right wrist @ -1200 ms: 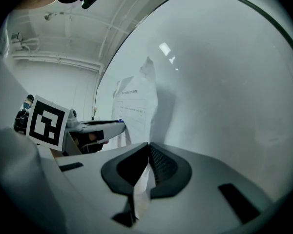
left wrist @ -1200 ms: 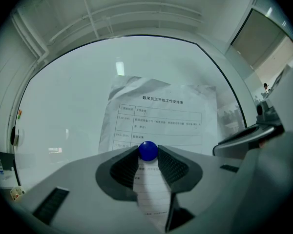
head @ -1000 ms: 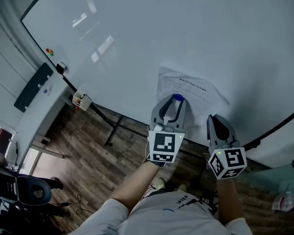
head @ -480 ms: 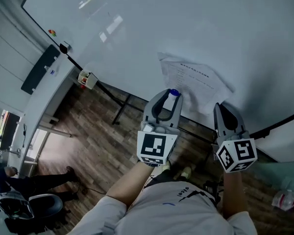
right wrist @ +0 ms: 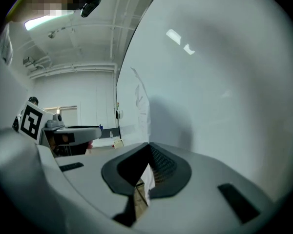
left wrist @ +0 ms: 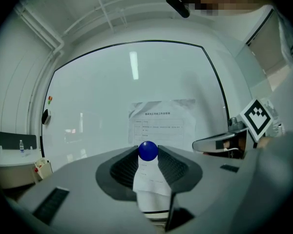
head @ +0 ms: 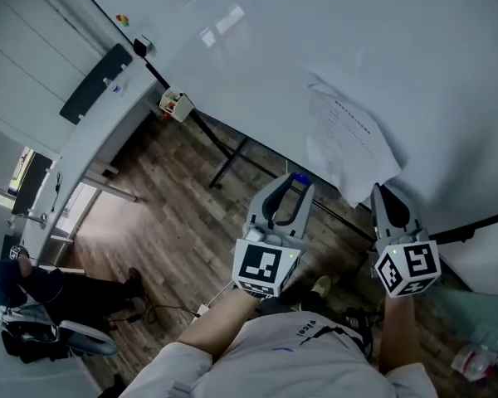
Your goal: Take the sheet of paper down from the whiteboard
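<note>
- Near the lower edge of the whiteboard [head: 357, 40], toward its right side, the sheet of paper [head: 349, 139] still hangs on the board. It is creased, and in the right gripper view its edge stands a little off the surface.
- Short of the board, over the wood floor [head: 183, 197], the left gripper [head: 297, 186] is clamped on a blue magnet [left wrist: 148, 150]. The round head sits at the jaw tips, well apart from the sheet.
- Just below the sheet, near the board's bottom frame, the right gripper [head: 386, 196] has its jaws drawn together with nothing between them. It does not touch the paper.
- Judged from this, the first part of the job looks done, since the magnet that likely pinned the sheet is off the board and in the left claw.
- No other magnet shows on the paper, and what keeps it up cannot be made out.
- Left to do: grip the sheet itself and bring it down from the board. The empty right claw is the nearer one, and it would have to open first.
</note>
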The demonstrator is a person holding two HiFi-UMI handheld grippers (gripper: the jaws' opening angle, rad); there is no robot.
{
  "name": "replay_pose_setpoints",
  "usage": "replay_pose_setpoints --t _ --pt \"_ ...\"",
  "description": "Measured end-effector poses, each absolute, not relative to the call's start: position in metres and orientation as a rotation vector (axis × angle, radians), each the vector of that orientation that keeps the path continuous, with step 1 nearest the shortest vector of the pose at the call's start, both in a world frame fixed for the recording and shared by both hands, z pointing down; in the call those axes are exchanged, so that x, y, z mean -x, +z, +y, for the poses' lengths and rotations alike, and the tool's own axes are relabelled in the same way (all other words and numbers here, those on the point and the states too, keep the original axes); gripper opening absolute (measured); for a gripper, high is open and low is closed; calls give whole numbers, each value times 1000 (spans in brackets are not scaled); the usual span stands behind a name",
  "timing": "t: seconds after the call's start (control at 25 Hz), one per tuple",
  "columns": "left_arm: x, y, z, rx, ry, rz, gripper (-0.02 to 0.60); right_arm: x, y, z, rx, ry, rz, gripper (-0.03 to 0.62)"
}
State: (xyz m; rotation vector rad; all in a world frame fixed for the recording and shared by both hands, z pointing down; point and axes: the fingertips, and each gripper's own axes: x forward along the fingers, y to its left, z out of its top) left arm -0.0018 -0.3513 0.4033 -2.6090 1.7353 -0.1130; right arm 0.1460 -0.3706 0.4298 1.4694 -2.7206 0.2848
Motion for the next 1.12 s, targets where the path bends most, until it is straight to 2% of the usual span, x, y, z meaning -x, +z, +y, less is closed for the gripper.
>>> replay_pose_setpoints --t 0.8,1.12 --pt "42 413 -303 2805 -57 1493 133 -88 423 -294 -1576 249 -2572 14" --pt "80 404 -281 2801 -20 1489 133 -59 417 -277 -1584 319 -2575 14"
